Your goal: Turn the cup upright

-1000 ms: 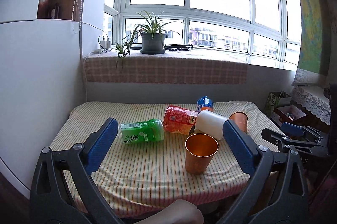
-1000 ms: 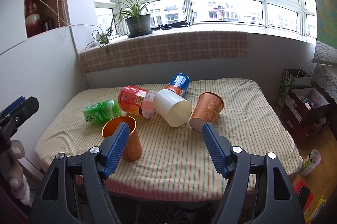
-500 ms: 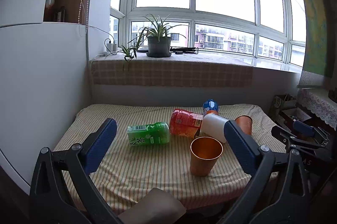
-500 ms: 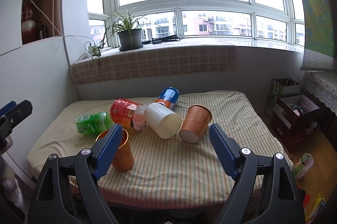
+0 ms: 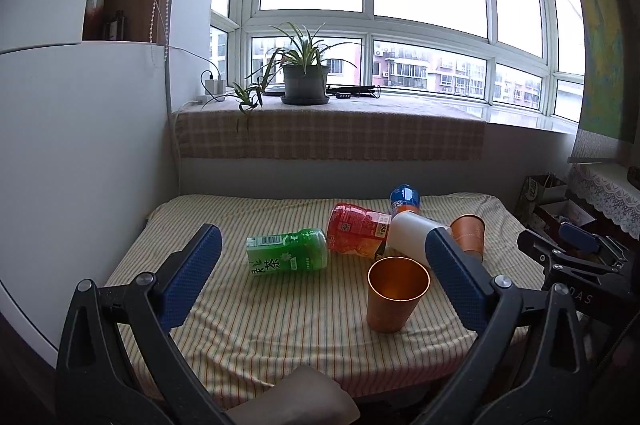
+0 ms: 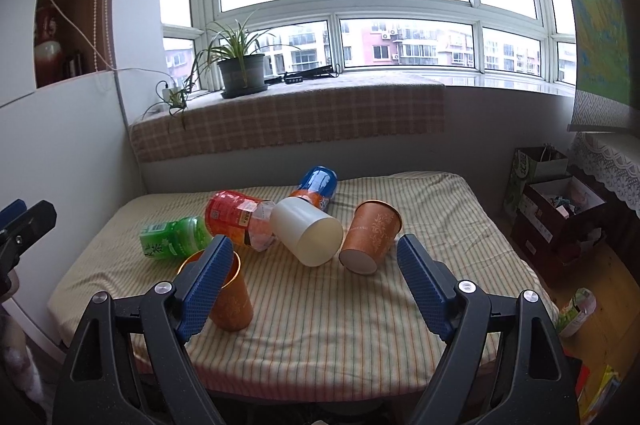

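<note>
Cups are sitting on the striped table. Near left, one orange cup is standing up already. Farther right, the patterned cup is lying down, waiting. Left gripper and right gripper are gaping apart, holding nothing.

An orange cup with a shiny copper-coloured inside stands upright, mouth open to the ceiling, near the front edge of the striped table. A second orange cup, printed with a pale leaf pattern, lies tipped on its side at about two o'clock from the first, its white base toward the front edge and its rim raised.
</note>
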### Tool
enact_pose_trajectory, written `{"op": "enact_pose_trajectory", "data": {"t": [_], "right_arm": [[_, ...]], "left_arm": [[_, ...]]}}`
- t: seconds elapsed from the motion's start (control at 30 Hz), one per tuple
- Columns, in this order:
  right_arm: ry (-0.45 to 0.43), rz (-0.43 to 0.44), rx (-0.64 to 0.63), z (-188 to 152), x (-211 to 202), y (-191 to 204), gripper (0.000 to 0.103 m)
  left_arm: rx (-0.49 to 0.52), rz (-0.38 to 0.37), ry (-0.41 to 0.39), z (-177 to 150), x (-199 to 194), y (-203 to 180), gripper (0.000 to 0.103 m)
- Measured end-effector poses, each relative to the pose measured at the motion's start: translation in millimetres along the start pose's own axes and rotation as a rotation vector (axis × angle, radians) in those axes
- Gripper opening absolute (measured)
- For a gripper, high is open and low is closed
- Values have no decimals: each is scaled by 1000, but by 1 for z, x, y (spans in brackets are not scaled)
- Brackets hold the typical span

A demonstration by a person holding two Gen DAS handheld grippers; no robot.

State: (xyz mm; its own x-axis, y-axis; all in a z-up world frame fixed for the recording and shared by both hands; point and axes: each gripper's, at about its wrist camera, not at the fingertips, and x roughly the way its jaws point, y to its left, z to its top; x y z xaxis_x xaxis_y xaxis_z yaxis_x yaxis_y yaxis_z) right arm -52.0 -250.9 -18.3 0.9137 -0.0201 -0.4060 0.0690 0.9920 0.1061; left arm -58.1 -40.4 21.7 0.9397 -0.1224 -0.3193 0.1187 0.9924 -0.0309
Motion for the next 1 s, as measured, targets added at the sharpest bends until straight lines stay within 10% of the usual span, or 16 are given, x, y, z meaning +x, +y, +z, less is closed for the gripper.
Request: {"op": "enact_pose_trajectory", "data": {"t": [1.0], "right_arm": [[18,-5,12,-2,6,-2,84]], "left_arm": [[-2,-4,6,0,3,-1,103]]}}
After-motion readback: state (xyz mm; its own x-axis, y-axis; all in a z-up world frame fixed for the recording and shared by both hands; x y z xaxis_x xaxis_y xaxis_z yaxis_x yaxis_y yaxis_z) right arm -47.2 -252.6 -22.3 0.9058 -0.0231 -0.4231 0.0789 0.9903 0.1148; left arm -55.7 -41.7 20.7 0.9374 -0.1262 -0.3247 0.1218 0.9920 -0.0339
